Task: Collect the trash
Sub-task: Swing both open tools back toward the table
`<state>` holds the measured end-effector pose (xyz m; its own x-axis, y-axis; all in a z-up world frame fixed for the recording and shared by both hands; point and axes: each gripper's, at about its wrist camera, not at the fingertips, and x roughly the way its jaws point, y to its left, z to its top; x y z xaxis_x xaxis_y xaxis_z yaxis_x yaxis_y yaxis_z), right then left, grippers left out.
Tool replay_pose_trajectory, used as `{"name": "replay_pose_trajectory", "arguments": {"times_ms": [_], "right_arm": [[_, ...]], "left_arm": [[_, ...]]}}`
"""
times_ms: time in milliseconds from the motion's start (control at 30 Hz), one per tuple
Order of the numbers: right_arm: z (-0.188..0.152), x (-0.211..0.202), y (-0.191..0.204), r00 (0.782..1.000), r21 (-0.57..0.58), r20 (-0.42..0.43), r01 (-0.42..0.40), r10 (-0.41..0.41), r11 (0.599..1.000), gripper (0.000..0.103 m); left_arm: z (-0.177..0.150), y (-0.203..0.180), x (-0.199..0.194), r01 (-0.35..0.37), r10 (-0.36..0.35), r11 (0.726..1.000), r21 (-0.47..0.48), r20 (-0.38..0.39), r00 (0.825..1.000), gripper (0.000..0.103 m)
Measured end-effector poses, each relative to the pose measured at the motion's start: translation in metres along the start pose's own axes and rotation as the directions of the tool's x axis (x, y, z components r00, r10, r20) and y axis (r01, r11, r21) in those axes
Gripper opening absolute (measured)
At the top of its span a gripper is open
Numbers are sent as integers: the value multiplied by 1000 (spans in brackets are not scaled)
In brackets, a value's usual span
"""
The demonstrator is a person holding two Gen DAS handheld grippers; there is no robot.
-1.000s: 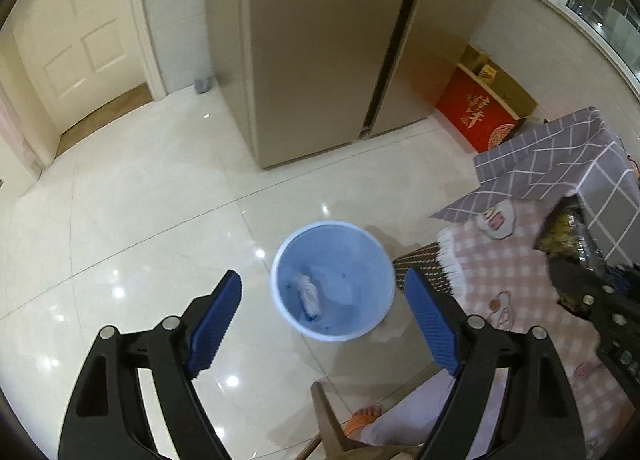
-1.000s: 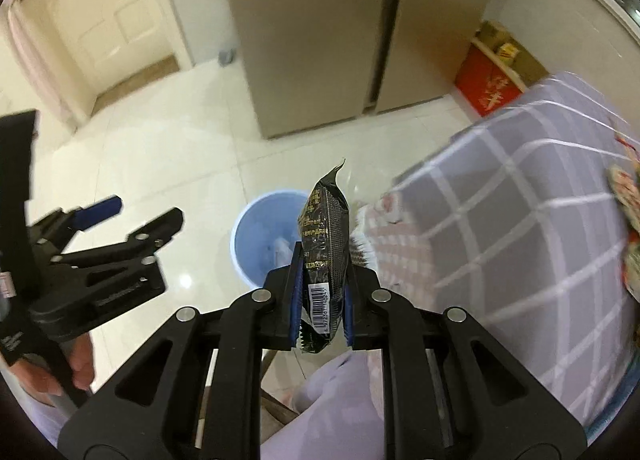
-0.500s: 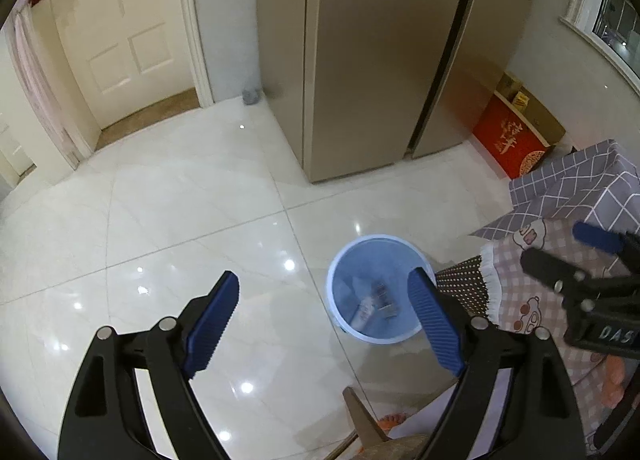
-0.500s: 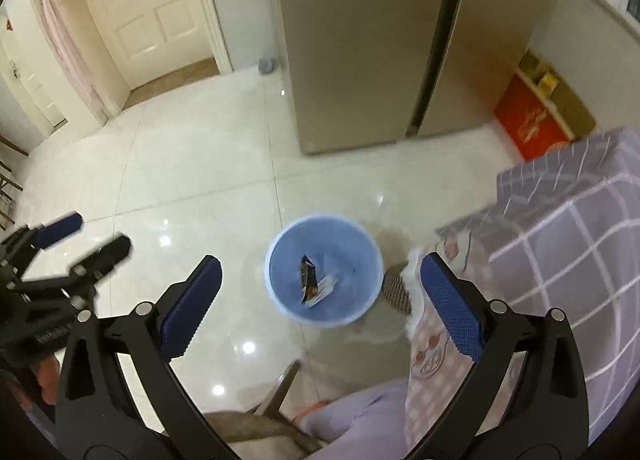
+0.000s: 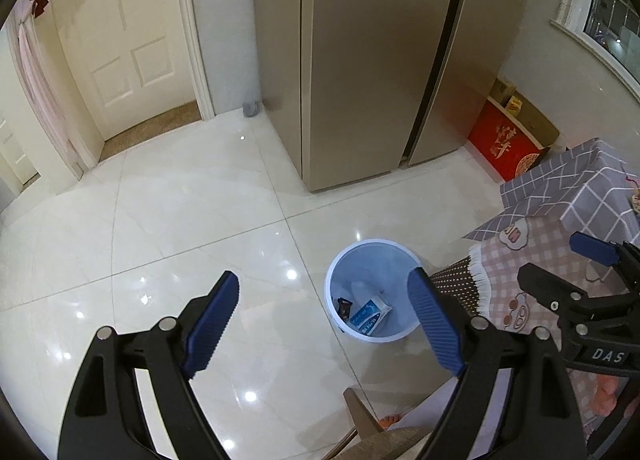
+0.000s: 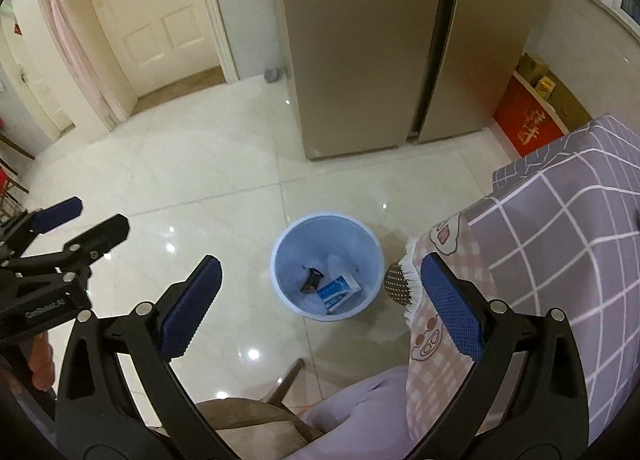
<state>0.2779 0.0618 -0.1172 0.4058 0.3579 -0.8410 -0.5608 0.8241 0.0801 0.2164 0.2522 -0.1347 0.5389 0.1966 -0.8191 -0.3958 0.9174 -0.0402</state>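
Both the right tongs (image 6: 320, 296) and left tongs (image 5: 324, 320) stand apart, holding nothing. The dark snack wrapper (image 6: 311, 280) lies inside the blue bin (image 6: 280, 260), toward 6 o'clock. Reaching back at 3 o'clock, a finger could snag the tablecloth (image 6: 560, 219) fringe.

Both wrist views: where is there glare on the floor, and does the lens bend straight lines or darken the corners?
Left wrist view: small bright glints on the glossy floor tiles left of the blue bin; refrigerator edges bow, and the corners are black. Right wrist view: similar glints on the floor, door frame curves, dark corners too; both pictures look sharp.
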Motion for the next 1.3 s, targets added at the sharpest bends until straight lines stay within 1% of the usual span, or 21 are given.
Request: {"name": "replay_pose_trajectory", "arguments": {"times_ms": [133,267,467,667,767,867,1033,1167,1300], "right_arm": [[-1,-20,3,999,0,49,-10,10,1000,98],[-6,-42,3,994,1,106,-28,28,1000,98],[-16,-74,-2,983,15,178,-43,40,999,98],[-32,-103,-13,970,38,244,-17,7,999,98],[-43,-120,-23,953,68,296,42,-61,997,98],[-52,-131,-36,941,108,322,76,-107,991,98],[-72,-149,-68,927,204,336,102,-167,974,98],[-91,-164,-89,912,269,339,141,-231,953,98],[-106,-174,-109,901,325,328,173,-283,930,98]], "left_arm": [[2,-5,-17,-5,5,1000,3,33,999,85],[1,-7,-34,-34,34,999,-3,74,997,85],[0,-17,-61,-16,15,1000,10,130,991,85],[-6,-36,-85,18,-24,999,35,176,984,85],[-10,-51,-97,41,-53,997,62,198,979,86],[-13,-68,-105,58,-78,994,94,219,973,88],[-20,-102,-110,110,-143,981,158,214,966,88],[-26,-130,-112,158,-202,964,215,199,959,88],[-32,-165,-113,224,-277,934,278,168,946,88]]}}
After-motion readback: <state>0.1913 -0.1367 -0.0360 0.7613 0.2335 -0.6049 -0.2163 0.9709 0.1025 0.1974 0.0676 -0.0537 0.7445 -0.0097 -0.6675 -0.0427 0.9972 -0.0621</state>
